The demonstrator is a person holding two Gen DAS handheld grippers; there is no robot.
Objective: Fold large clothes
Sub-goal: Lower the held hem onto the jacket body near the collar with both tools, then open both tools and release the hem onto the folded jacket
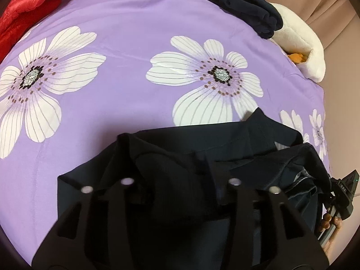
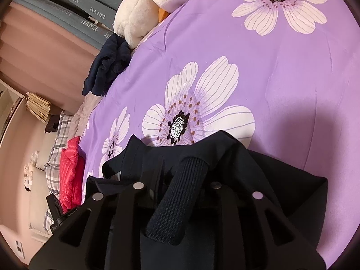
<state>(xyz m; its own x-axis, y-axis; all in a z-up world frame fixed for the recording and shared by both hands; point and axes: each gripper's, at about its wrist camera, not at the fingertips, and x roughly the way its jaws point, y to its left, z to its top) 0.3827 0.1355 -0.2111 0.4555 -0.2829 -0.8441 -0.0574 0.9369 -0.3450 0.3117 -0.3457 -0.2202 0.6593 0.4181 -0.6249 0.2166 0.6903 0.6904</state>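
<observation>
A: On the purple flowered bedspread (image 1: 135, 33), near edge, that's where my dark garment (image 1: 191, 148) sits, bunched up under both tools. Starting left: red puffy jacket (image 1: 29, 6) far corner, not mine now.

B: Left gripper?

A: Left gripper (image 1: 180, 175) has cloth heaped between and over the fingers. Looks pinched on a fold, but the black-on-black hides the tips, so I can't tell if it's clamped or merely buried.

B: And the right?

A: Right gripper (image 2: 177, 180): a ribbed cuff or hem band (image 2: 180, 198) runs up between the fingers. Same problem, tips hidden, can't call it. In the left view I see the right tool's body and the person's fingers at the far right edge.

B: Handling?

A: Soft, limp knit, light-to-medium I'd judge. It'll sag and drape, no stiffness. Not slippery, not fragile. The ribbed band is thicker, best grip point; I'd take hold of that and a seam corner opposite, then pull taut to flatten.

B: Clutter?

A: Another dark folded garment (image 1: 243, 6) and a cream plush toy (image 1: 299, 45) at the far right, well apart.
</observation>
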